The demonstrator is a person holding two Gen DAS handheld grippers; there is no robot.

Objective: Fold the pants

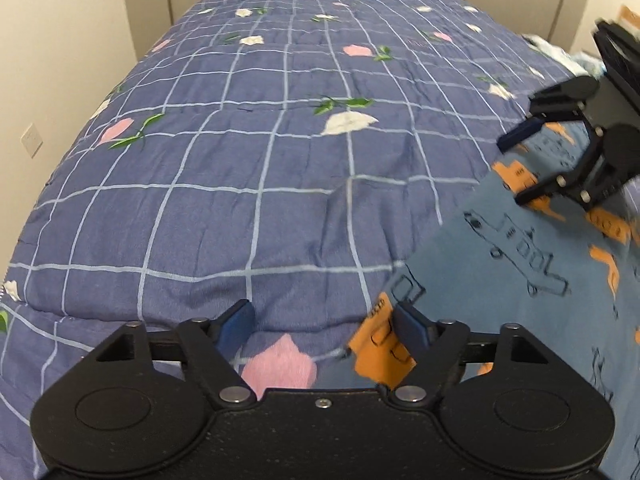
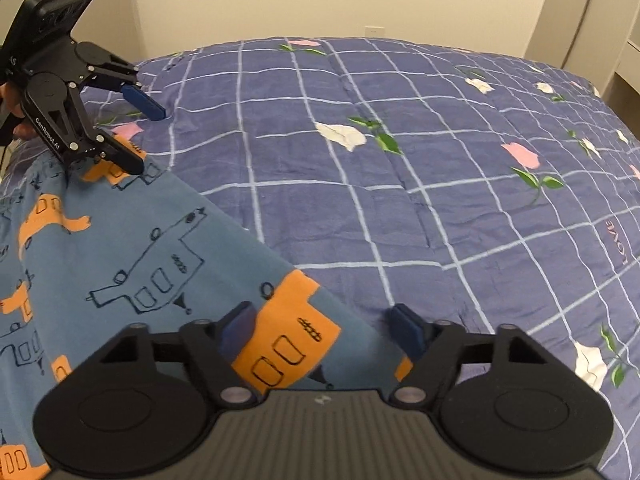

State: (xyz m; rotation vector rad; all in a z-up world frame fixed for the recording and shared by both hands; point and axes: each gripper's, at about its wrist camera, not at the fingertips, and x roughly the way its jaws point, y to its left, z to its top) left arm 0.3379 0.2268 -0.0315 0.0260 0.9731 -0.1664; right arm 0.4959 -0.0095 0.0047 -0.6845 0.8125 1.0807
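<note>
Pants [image 2: 132, 248]: blue fabric with orange vehicle print, lying on the checked floral quilt [image 1: 248, 160] on the bed. In the left wrist view they fill the 3–5 o'clock sector; in the right wrist view, 7–10 o'clock. One straight edge runs diagonally between the two grippers.

Left gripper [image 1: 326, 326]: jaws apart, nothing clamped. Its right pad [image 1: 410, 326] sits at the cloth corner on an orange patch; its left pad is over bare quilt. So it straddles the edge.

Right gripper [image 2: 324, 330]: jaws apart too. Left pad [image 2: 240, 328] is over the orange patch, right pad over quilt. No pinch visible yet; cannot tell whether either pad touches the fabric.

My read: the step is grabbing both ends of this edge for the first fold. To do it well:
- Drive the lower pad under the hem, not just into the quilt, since quilted fabric bunches and gets pinched along with it.
- Close both sides at matching depth from the edge, else the fold skews.
- Catch every layer at the corner, or the bottom one stays behind.
- Lift together and keep the edge taut.
</note>
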